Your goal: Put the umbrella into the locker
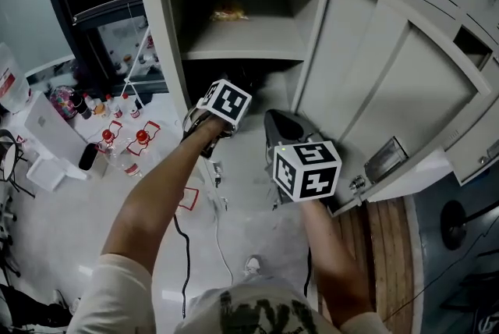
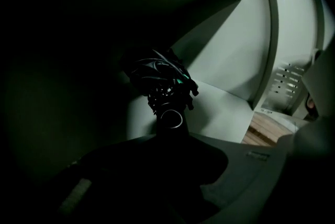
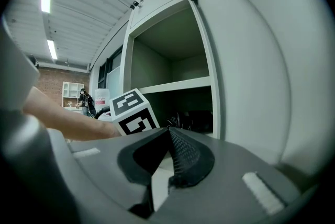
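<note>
1. A grey locker [image 1: 175, 28] is standing with its door [image 1: 390, 83] swung wide open.
2. The left gripper [image 2: 170, 139] is clamping the folded umbrella [image 2: 159, 74] and holding it inside the dark lower compartment. Letting go appears to be the only step left.
3. The right gripper [image 3: 168, 131] is waiting outside, jaws together and empty.

We saw a pale grey metal locker [image 1: 374, 67] with a small yellowish thing [image 1: 230, 12] on its upper shelf. The black folded fabric umbrella [image 2: 157, 74] carried a small bright green patch. The right hand-held gripper [image 3: 168, 131] was grey with black ribbed pads; its cube [image 1: 306, 170] was white with black square markers, like the cube [image 1: 225, 103] of the left hand-held gripper [image 2: 168, 140], which looked dark in shadow. Beside the pale grey floor [image 1: 257, 223] ran brown wooden boards [image 1: 382, 246]. Clear plastic bottles [image 1: 142, 137] had red caps.
</note>
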